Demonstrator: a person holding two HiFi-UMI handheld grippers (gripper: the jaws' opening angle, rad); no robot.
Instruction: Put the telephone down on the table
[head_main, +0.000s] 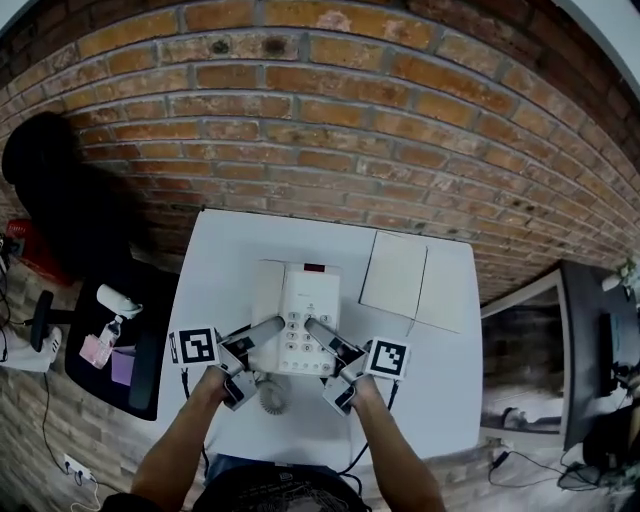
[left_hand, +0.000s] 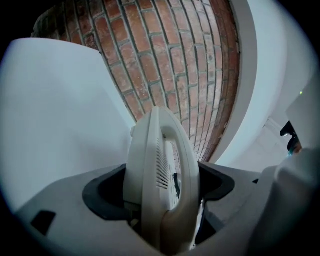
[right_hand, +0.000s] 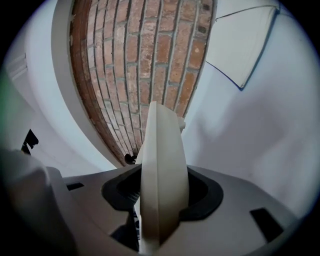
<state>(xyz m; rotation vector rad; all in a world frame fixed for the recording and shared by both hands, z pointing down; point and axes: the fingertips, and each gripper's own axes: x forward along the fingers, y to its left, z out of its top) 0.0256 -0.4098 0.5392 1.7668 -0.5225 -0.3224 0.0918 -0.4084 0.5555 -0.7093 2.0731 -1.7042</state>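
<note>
Telephone (head_main: 296, 318) is clamped at its 2 sides by the left gripper (head_main: 270, 328) and right gripper (head_main: 318, 330), jaws partly apart.

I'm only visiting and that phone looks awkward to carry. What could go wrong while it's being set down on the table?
1. The left gripper and right gripper each pinch only a thin side edge of the telephone. If one side slips, the telephone could tilt or drop onto the table.
2. The coiled cord lies just below the telephone's near end. It might get trapped under the base and leave it sitting crooked.
</note>
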